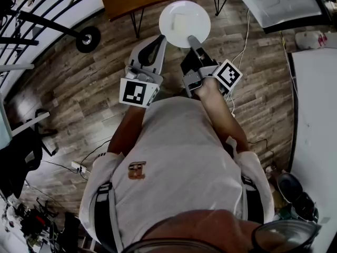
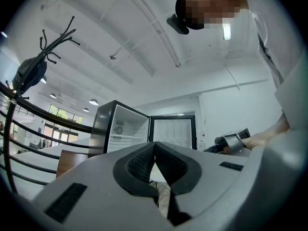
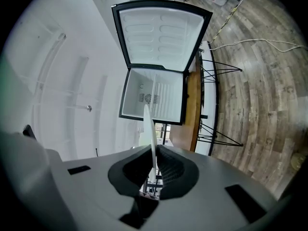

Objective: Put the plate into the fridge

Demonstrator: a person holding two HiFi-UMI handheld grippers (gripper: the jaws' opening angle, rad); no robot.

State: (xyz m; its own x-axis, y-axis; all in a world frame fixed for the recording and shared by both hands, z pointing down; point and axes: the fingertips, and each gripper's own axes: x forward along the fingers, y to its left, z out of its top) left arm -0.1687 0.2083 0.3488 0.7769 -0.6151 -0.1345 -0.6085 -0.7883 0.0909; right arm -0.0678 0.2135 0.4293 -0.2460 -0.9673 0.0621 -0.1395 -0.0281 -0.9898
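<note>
grey, my right gripper [image 3: 153, 170] is nearly closed, its two ribbed faces pressed on the near rim of the white plate [image 3: 149, 129], so the plate is carried by this gripper alone. from that pinch the plate runs straight out ahead of me, and in the right gripper view i see it edge-on as one thin line. with the wood floor [image 3: 260, 81] lying along the side of that view, i judge the plate is held about level, face up, as the head view also suggests. being round, it has no long axis to line up. what counts is its flat plane and the free rim leading away from the jaws. that free rim points right at the fridge [image 3: 154, 97], whose open compartment sits directly behind the plate's edge line and well apart from it. the fridge door [image 3: 161, 32] is swung fully clear, so it does not stand between the plate and the opening. a wooden table [image 3: 192, 105] stands just beside the fridge, on the side away from the door. my left gripper [image 2: 154, 150] has its jaws together on nothing and also faces the fridge, alongside the right one. the right is the one that matters here, and i judge the coming move is a straight push toward the fridge, keeping the plate level so it slides in over a shelf.
</note>
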